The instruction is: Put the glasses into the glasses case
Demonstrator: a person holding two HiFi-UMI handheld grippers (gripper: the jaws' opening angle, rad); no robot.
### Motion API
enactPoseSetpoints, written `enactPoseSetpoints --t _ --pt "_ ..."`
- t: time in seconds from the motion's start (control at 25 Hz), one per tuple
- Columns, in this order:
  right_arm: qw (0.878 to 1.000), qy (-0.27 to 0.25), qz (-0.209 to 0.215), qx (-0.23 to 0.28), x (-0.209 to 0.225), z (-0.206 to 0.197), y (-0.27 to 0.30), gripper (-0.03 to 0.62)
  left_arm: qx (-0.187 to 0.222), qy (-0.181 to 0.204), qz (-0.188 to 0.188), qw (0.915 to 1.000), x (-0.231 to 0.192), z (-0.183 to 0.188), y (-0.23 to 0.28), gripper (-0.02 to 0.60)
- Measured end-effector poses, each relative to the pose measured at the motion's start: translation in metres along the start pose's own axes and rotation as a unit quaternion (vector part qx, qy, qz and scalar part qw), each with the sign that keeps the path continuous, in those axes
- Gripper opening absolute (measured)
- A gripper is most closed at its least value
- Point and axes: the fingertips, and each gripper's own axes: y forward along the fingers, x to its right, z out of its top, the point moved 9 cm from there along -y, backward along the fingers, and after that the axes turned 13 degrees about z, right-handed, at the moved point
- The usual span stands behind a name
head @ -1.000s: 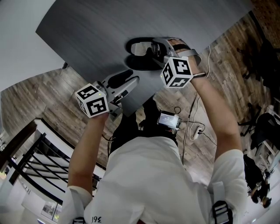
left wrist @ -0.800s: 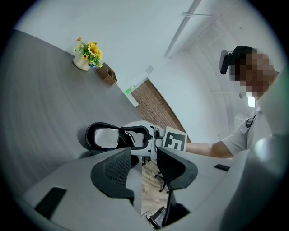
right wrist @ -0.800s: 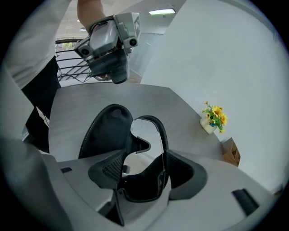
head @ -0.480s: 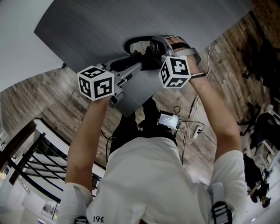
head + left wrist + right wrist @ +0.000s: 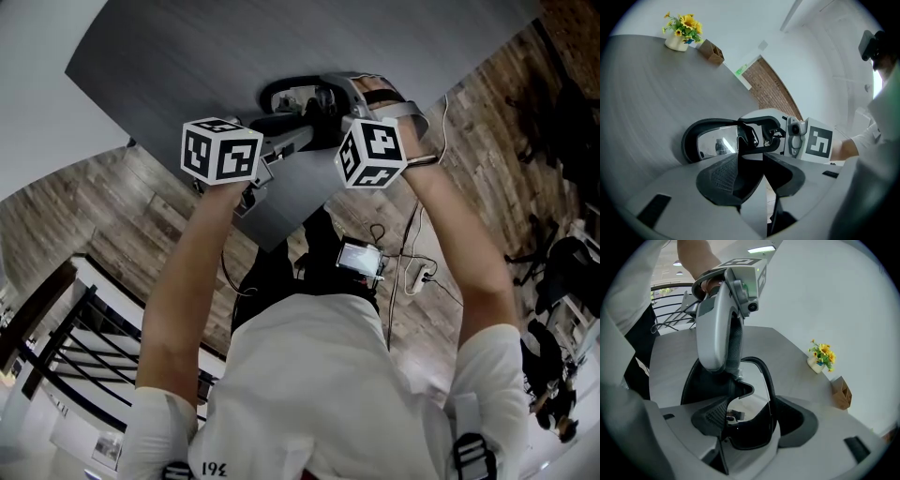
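Note:
A black oval glasses case (image 5: 272, 94) lies open on the grey table (image 5: 187, 56). My right gripper (image 5: 323, 98) stands over it, shut on the dark-lensed glasses (image 5: 750, 434), whose lens sits between its wide-set pads above the case (image 5: 701, 385). In the left gripper view the glasses (image 5: 717, 143) rest partly inside the case (image 5: 689, 140). My left gripper (image 5: 298, 131) points at the case's near rim, its jaws (image 5: 761, 161) together with nothing between them. I cannot tell whether its tips touch the case.
A small pot of yellow flowers (image 5: 682, 33) and a brown paper box (image 5: 711, 50) stand at the table's far side. The table's near edge runs just under my left hand. Past it is wooden floor with a small device (image 5: 361, 255) and cables.
My left gripper has moved across the table's near corner toward the case, and its fingers now reach the case's rim. The right gripper and the glasses have stayed put.

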Motion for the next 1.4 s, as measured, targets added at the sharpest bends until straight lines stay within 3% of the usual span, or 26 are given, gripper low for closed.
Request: enactPoseSetpoints --t 0.4,0.8,1.24,1.4 --pt "1.000 0.022 -0.007 0.011 -0.001 0.001 -0.003 0.285 0.008 0.011 0.011 0.9999 0.000 0.001 -0.001 0.176" --pt "0.996 0.072 0.021 0.045 -0.002 0.001 -0.008 0.304 0.007 -0.003 0.016 0.9998 -0.006 0.000 -0.002 0.175" --pt "0.998 0.064 0.022 0.014 -0.004 -0.004 -0.014 0.295 0.007 -0.005 0.016 0.9998 -0.006 0.001 -0.002 0.175" --pt "1.000 0.023 -0.002 -0.005 -0.004 -0.001 -0.014 0.295 0.005 0.000 0.013 0.9999 -0.005 0.002 -0.001 0.175"
